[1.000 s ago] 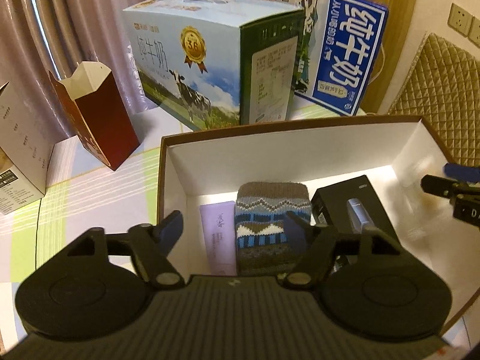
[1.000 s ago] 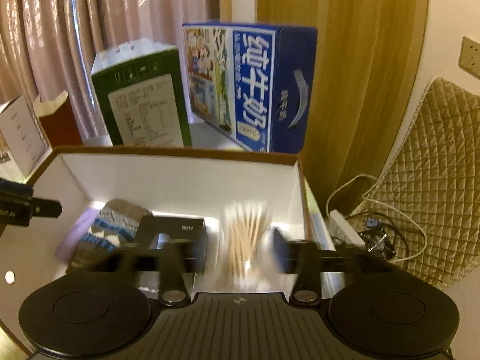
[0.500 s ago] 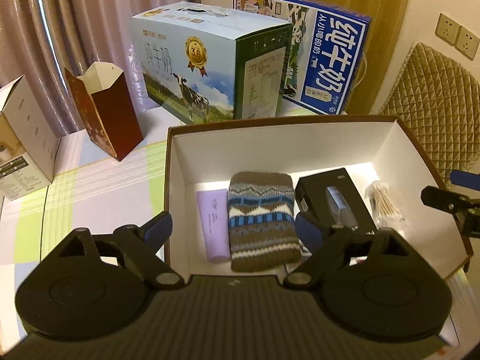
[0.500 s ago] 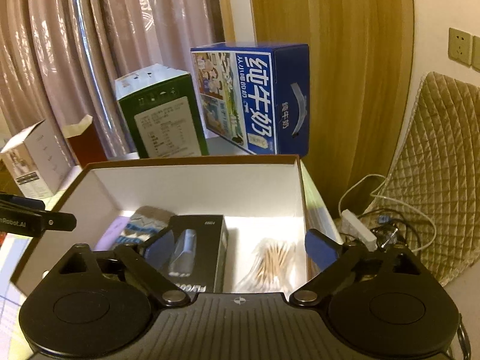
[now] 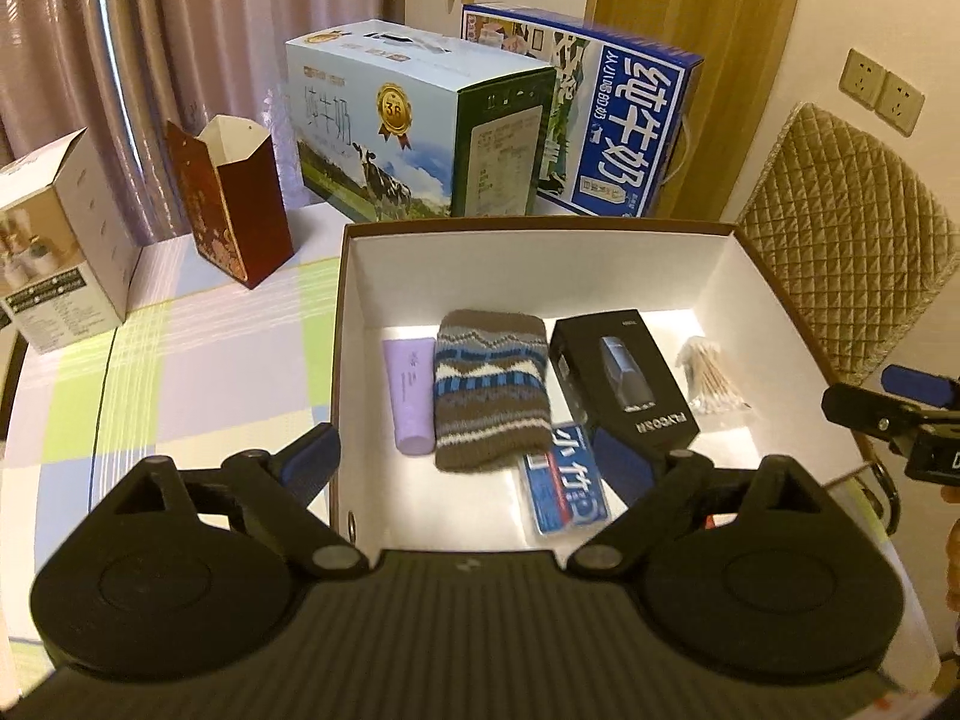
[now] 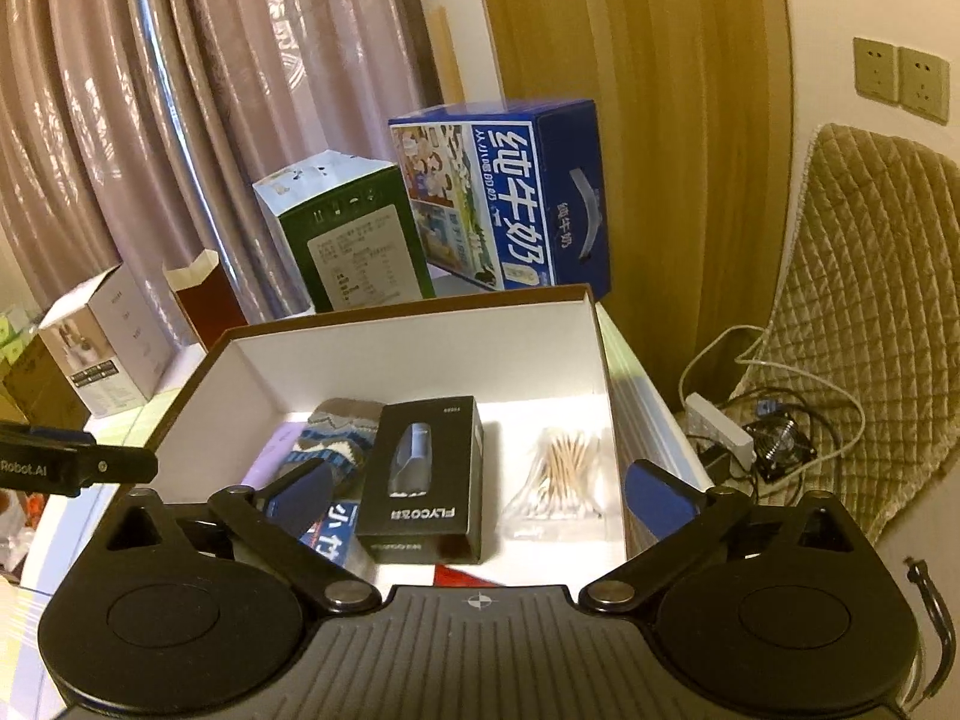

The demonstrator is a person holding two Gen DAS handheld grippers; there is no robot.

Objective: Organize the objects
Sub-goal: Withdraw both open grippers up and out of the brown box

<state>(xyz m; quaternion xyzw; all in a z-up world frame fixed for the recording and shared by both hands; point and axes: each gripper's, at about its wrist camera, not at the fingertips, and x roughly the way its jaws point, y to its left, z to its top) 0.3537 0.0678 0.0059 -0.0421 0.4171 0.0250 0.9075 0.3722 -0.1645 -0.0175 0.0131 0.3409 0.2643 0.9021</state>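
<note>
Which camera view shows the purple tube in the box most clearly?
The left wrist view: the purple tube lies fully visible beside the knitted pouch. In the right wrist view only a pale sliver shows, behind the gripper's fingers.

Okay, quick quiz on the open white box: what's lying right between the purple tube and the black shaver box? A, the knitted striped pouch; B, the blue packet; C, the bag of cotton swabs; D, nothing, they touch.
A: in the left wrist view the knitted striped pouch lies between the purple tube and the black shaver box.
</note>
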